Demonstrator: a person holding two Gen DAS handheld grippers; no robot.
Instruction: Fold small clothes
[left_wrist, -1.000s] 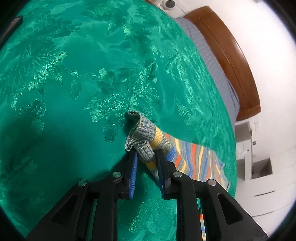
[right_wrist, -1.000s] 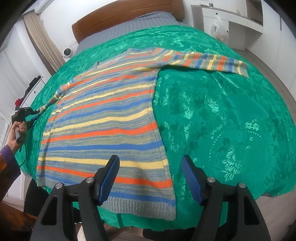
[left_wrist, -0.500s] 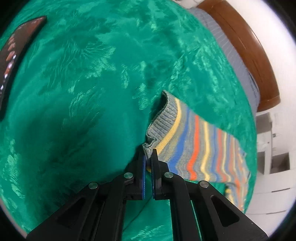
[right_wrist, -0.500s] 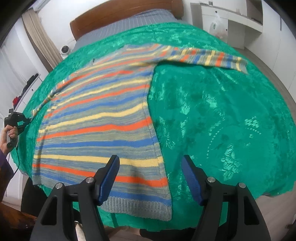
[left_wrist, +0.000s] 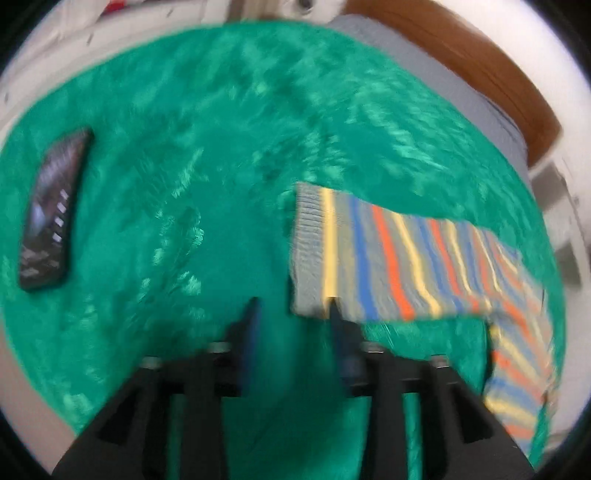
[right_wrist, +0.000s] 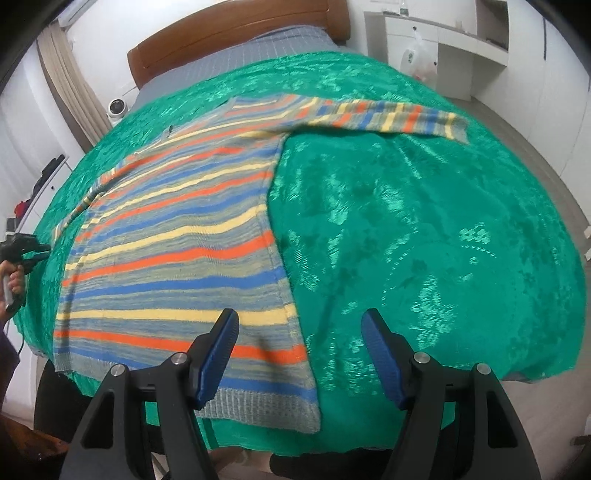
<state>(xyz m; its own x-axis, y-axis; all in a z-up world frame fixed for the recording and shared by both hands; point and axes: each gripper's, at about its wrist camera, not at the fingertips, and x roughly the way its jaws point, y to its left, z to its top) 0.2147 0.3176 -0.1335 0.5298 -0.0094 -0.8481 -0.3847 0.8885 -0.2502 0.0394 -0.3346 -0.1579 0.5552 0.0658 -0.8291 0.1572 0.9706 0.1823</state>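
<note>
As left gripper (left_wrist: 291, 306) opens, sleeve (left_wrist: 388, 258) lies free.

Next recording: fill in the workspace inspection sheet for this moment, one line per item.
Surface: green bedspread covers the bed, patterned, smooth.
Job's things: striped sweater lies flat, both sleeves out; left sleeve cuff rests on the spread.
Clutter: dark remote-like object on the spread, apart from the sweater.
Grippers: left gripper has its jaws opening, nothing between them, cuff just beyond; right gripper open over the hem, holding nothing.
Cables: a thin cord hangs below the person's hand.
Surroundings: wooden headboard, white shelving, curtain.
</note>
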